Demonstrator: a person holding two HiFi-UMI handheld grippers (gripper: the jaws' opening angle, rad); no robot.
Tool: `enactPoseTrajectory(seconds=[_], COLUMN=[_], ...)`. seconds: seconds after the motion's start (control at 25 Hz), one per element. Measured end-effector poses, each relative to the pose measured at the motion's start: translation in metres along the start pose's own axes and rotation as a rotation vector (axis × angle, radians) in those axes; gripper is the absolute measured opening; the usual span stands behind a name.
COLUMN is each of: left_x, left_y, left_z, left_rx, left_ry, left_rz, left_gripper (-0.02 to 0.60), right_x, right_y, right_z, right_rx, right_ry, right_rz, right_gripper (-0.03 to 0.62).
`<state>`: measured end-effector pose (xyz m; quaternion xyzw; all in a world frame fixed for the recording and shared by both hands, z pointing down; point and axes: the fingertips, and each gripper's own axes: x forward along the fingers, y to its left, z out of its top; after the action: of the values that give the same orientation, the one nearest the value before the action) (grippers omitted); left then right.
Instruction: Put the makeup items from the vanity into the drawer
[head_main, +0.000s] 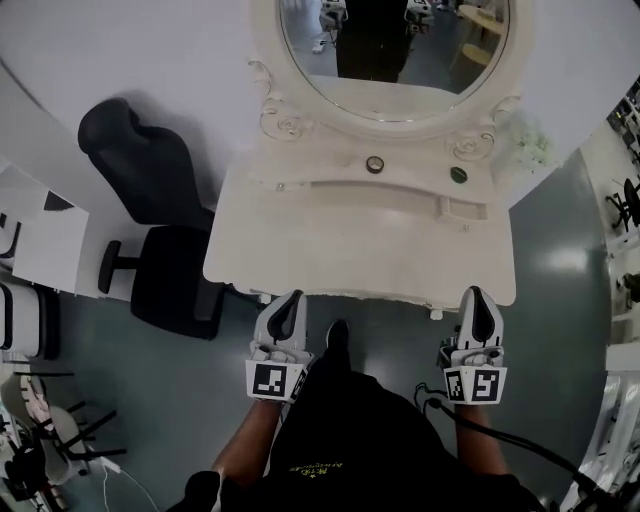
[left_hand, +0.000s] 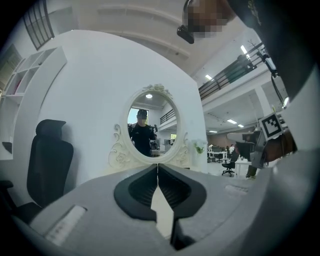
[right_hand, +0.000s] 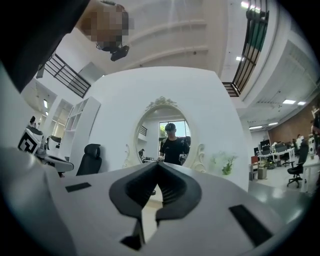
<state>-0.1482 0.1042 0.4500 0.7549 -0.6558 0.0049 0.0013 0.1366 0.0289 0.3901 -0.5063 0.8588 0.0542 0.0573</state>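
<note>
The left gripper (head_main: 290, 300) and the right gripper (head_main: 477, 296) are at the near edge of the cream vanity (head_main: 340, 250), each with its jaws together on nothing. A small round pot (head_main: 375, 164) and a darker round pot (head_main: 458, 175) sit far back, below the oval mirror (head_main: 400, 60).

readable text: none | yellow print on black shirt (head_main: 330, 440): too small to read
</note>
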Motion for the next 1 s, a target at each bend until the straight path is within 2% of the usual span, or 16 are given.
enactPoseTrajectory(seconds=[0.2,0.4,0.6,0.76,0.8,0.84,1.0], left_x=[0.049,0.081,0.096,0.101,0.101,0.1,0.094], left_y=[0.046,0.081,0.094,0.1,0.103,0.105,0.109], left_z=[0.002,-0.007,-0.016,-0.018,-0.016,-0.013,-0.005], left_rx=[-0.03,-0.062,-0.079,-0.076,-0.072,-0.071,-0.074], left_ry=[0.017,0.035,0.058,0.057,0.052,0.048,0.046], left_rz=[0.017,0.038,0.055,0.101,0.12,0.14,0.192], left_gripper=[0.023,0.021,0.022,0.021,0.023,0.022,0.023], right_x=[0.081,0.137,0.184,0.228,0.238,0.246,0.269], right_y=[0.015,0.03,0.042,0.051,0.054,0.058,0.06], right_z=[-0.012,-0.021,-0.029,-0.04,-0.041,-0.042,-0.038], right_rx=[-0.001,-0.024,-0.051,-0.021,-0.004,0.013,0.046], right_ry=[0.024,0.041,0.066,0.063,0.057,0.055,0.039], right_rz=[0.035,0.078,0.146,0.196,0.212,0.231,0.278], right_gripper=[0.002,0.002,0.002,0.006,0.031,0.101,0.28])
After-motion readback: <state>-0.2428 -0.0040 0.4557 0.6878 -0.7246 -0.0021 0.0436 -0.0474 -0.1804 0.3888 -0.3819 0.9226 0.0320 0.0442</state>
